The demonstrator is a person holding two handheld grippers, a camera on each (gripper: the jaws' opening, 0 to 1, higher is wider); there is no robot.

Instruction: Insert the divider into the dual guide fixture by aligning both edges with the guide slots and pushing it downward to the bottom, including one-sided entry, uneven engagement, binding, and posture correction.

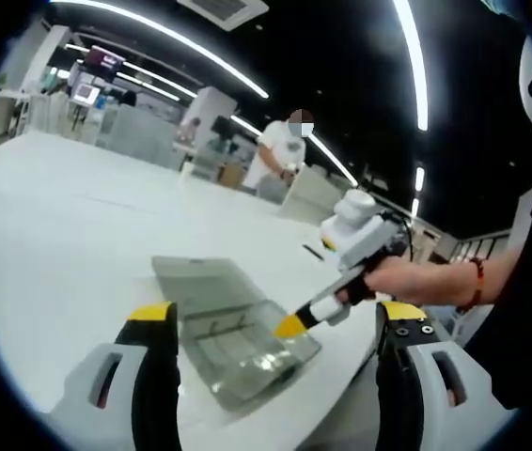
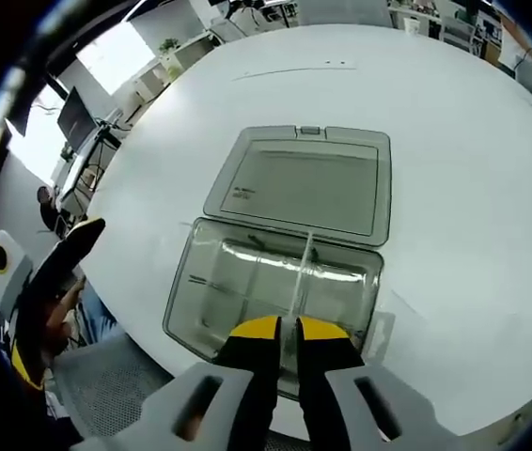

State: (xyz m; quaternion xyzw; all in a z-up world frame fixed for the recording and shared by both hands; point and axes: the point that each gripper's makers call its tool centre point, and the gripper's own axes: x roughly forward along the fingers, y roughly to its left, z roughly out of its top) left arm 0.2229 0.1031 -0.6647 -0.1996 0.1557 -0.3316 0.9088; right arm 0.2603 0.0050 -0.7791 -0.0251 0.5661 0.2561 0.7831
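Right tongs (image 2: pixel 288 328) pinched on divider (image 2: pixel 300 279)

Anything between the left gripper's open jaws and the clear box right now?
Nothing: in the left gripper view, bare white table lies between the left gripper and the box. The right gripper works at the box's far side.

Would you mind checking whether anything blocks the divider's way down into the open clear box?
Nothing visible does. The right gripper is shut on the thin clear divider, which already stands upright inside the clear box. The lid lies folded back flat on the table, and the left gripper is open, clear of the box.
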